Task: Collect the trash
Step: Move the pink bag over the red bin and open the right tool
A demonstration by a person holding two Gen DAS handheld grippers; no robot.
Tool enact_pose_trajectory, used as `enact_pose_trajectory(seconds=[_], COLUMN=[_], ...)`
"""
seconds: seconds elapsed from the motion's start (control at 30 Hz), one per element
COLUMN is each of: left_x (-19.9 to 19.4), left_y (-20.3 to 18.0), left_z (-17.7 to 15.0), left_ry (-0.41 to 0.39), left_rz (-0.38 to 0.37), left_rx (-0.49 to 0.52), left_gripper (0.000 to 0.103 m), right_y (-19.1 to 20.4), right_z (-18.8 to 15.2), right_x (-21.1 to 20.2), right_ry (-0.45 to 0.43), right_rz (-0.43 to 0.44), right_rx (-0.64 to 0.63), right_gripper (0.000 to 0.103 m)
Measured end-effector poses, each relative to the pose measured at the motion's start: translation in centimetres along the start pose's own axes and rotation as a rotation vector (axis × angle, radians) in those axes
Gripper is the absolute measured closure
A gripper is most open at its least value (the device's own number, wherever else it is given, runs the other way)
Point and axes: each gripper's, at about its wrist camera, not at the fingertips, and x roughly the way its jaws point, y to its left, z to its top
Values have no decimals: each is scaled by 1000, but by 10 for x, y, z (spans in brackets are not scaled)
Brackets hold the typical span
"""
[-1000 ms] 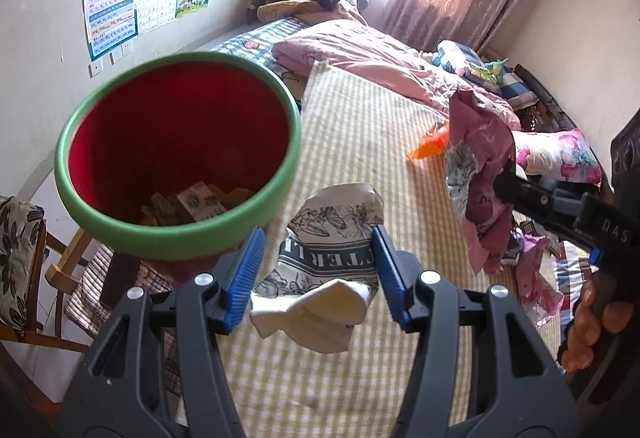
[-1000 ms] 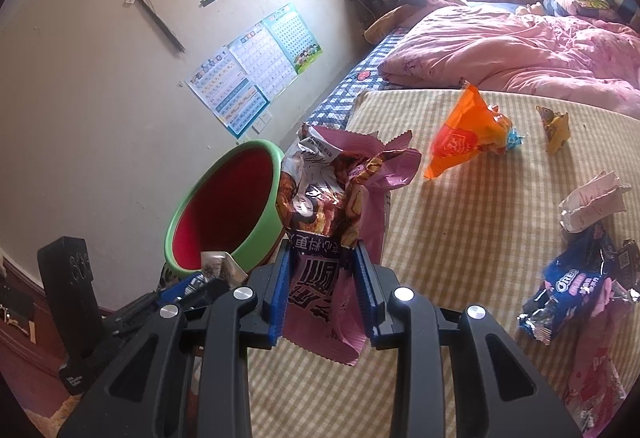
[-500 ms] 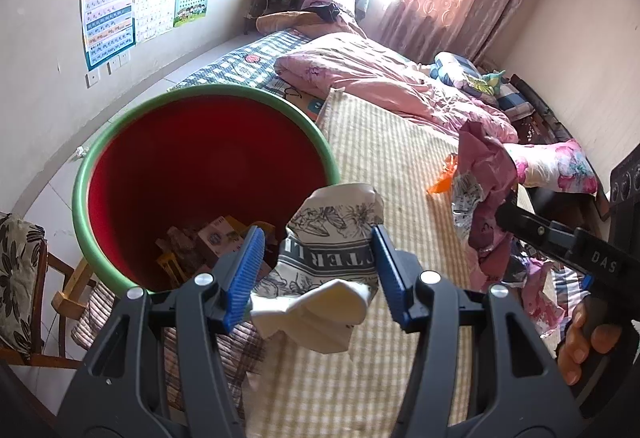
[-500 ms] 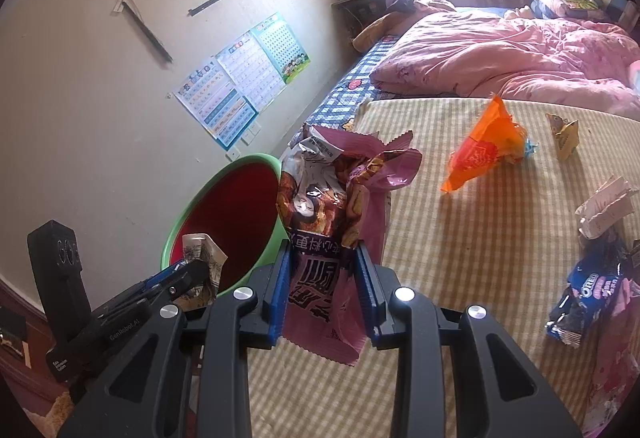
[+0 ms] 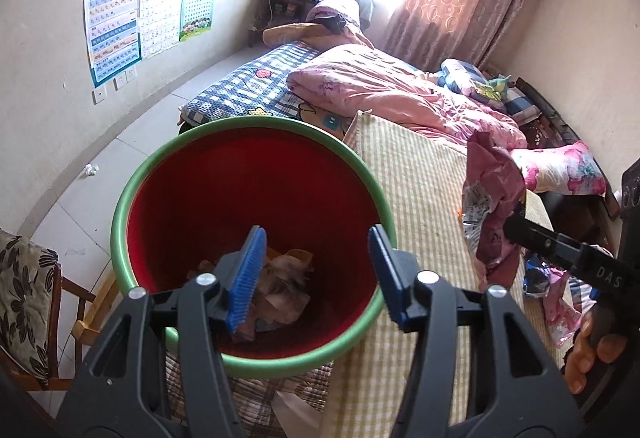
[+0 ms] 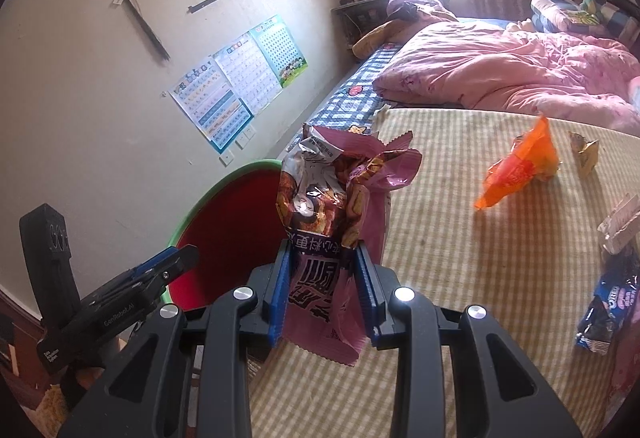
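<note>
Now we're mid-dump: left gripper fingers have just been closing, empty above the red bin, while right gripper fingers pinch the pink snack bag beside it, to swing over and drop next.

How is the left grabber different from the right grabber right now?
The left gripper is open with nothing between its fingers, having just let go; the right gripper is squeezed shut on a purple snack bag. The left one hangs over the red bin; the right one is over the striped mat beside it. Both have blue pads on black fingers.
</note>
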Motion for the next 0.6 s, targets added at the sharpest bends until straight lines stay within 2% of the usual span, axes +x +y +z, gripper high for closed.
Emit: enact_pose_trajectory(seconds=[0.13, 0.33, 0.47, 0.6], left_x=[2, 4, 4, -3], left_y=[8, 29, 44, 56], left_z=[3, 6, 7, 7], left_ry=[13, 7, 0, -17], left_rz=[-27, -4, 17, 40], left_rx=[-4, -45, -71, -85], left_gripper=[62, 62, 62, 56], right_y=[3, 22, 48, 68], right_z=[2, 11, 23, 24], right_x=[8, 21, 38, 60], right_ry=[6, 21, 31, 70], right_rz=[-8, 19, 86, 125], right_rx=[8, -23, -65, -97], right_gripper=[73, 73, 72, 69])
